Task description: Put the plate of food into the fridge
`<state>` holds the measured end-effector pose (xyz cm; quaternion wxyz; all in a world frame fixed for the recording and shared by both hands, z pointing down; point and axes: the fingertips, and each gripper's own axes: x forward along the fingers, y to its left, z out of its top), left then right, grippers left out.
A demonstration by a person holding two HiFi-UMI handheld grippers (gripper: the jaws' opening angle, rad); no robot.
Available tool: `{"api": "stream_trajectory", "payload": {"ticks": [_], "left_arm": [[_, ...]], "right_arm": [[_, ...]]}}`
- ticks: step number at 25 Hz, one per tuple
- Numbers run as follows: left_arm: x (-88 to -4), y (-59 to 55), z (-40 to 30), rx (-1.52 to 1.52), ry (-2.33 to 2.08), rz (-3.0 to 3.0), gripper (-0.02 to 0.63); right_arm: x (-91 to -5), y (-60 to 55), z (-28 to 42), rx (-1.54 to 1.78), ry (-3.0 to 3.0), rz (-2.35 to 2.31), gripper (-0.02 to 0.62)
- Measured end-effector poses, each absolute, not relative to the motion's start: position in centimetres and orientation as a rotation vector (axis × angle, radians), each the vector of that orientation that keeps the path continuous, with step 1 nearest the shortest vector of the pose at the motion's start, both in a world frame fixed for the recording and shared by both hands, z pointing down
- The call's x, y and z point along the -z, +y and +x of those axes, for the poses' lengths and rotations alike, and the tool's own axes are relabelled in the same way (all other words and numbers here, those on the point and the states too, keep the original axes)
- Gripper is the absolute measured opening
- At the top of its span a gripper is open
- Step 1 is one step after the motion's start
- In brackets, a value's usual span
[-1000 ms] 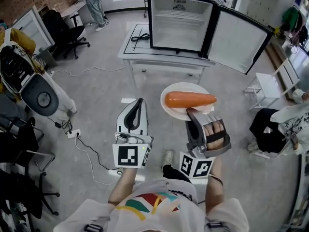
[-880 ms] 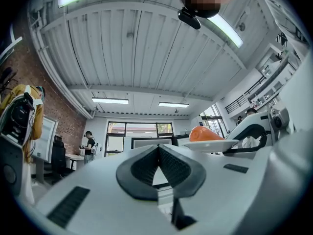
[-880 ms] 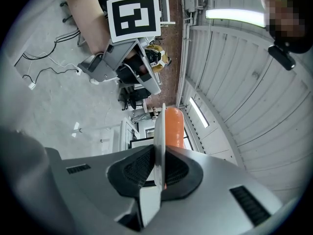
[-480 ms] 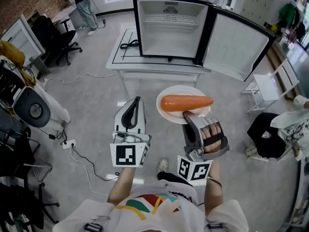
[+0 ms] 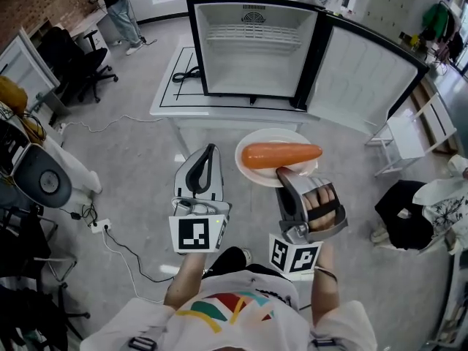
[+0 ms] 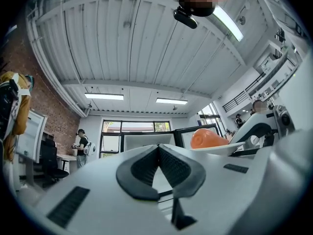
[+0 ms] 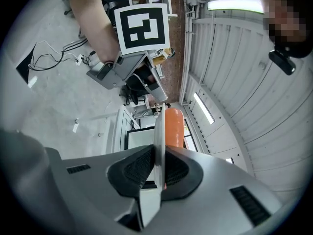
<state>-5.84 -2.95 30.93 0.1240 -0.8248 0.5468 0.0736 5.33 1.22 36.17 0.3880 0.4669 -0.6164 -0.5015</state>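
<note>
my right gripper [image 5: 282, 172] is clamped on the near rim of the white plate [image 5: 255, 144]. in the right gripper view the rim runs edge-on between the two dark pads, and both pads press on it. the plate sticks out ahead of the jaws, held about level over the grey floor [image 5: 139, 159]. one long orange carrot [image 5: 281, 154] lies across it, just beyond the fingertips, with its thick end toward my left tool and its thin end pointing away from it. my left gripper [image 5: 211, 149] is beside the right one, near it but not touching it. its jaws are closed together with nothing between them, and the pads meet at the tips in the left gripper view. from that tool the plate and carrot are just off to the right and a little ahead. the fridge [image 5: 252, 46] is straight ahead of both tools, well apart from them, and sits on a white table [image 5: 219, 110]. its door [image 5: 365, 79] is swung wide to the right, and the white inside faces me. a black cable [image 5: 189, 72] lies on the table top, left of the fridge. the plate is not in the fridge. it hangs in front of the table's near edge, between that edge and my right jaws.
</note>
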Motion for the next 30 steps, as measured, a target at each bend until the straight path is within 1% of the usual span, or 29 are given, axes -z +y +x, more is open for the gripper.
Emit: {"api": "stream_trajectory", "payload": {"ticks": [7, 15, 30], "left_arm": [[-31.0, -5.7, -6.5, -0.219, 1.612, -2.404, 0.006], [-31.6, -10.5, -5.5, -0.230, 1.601, -2.451, 0.006], [-30.1, -21.4, -5.7, -0.288, 1.549, -2.488, 0.006]], "right_arm": [[-36.2, -1.9, 4.9, 1.287, -1.573, 1.167, 0.031], [-36.2, -6.2, 5.6, 1.289, -1.553, 1.142, 0.031], [-35.0, -16.6, 5.4, 1.267, -1.507, 1.173, 0.031]]}}
